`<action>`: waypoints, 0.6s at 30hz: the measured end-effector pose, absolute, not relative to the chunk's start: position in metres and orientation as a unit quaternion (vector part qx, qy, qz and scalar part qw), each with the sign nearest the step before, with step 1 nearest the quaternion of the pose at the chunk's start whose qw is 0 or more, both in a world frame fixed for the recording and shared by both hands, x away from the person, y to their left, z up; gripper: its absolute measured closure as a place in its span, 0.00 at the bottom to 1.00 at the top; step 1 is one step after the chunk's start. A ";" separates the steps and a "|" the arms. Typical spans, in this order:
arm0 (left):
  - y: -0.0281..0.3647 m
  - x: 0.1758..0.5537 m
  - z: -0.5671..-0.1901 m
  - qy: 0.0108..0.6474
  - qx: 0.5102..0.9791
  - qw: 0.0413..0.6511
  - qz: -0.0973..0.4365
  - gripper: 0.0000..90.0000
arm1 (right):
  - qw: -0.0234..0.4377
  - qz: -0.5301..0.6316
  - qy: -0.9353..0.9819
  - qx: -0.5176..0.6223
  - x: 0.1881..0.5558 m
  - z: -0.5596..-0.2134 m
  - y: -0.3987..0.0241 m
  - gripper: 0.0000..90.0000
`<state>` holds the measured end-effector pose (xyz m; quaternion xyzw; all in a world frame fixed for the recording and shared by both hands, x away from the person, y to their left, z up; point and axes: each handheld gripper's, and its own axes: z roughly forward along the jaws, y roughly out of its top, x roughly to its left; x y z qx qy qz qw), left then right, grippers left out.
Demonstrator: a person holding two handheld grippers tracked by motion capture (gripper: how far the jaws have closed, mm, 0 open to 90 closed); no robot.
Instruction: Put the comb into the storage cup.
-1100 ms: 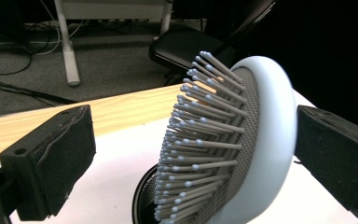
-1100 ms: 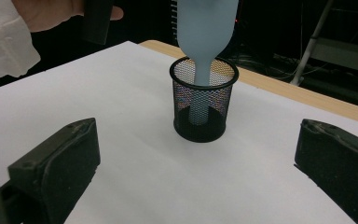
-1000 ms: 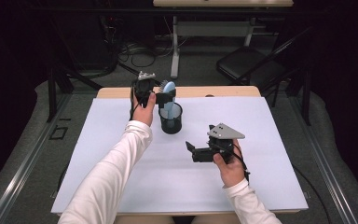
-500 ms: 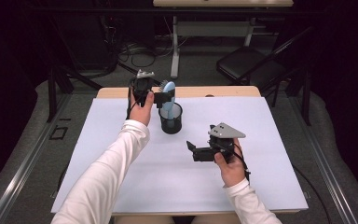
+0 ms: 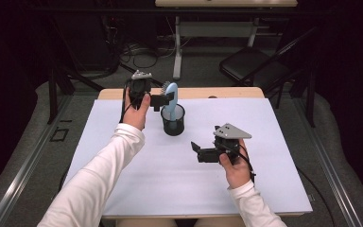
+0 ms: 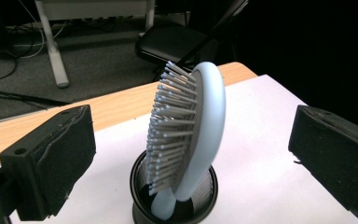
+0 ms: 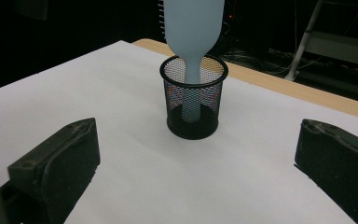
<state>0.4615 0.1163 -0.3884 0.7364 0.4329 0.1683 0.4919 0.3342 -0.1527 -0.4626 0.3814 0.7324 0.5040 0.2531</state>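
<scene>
A pale blue hairbrush stands handle-down in a black mesh cup on the white table cover. My left gripper is open just left of the cup; its jaws stand wide on either side of the brush head without touching it. Over the middle right of the table my right gripper is open and holds nothing, its jaws aimed toward the cup from some distance.
The white cover spans the wooden table, whose far edge shows behind the cup. Beyond the table are a dark folding chair, a desk leg and floor cables.
The left gripper has drawn slightly back to the left from the brush. The brush, cup and right gripper have stayed in place.
</scene>
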 end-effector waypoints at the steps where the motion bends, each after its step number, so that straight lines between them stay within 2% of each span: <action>1: 0.118 0.460 -0.388 0.432 0.737 0.492 0.167 0.00 | 0.253 0.504 0.732 0.382 0.334 -0.463 -0.153 0.00; 18: 0.156 0.423 -0.374 0.416 0.742 0.504 0.150 0.00 | 0.256 0.498 0.732 0.389 0.334 -0.455 -0.155 0.00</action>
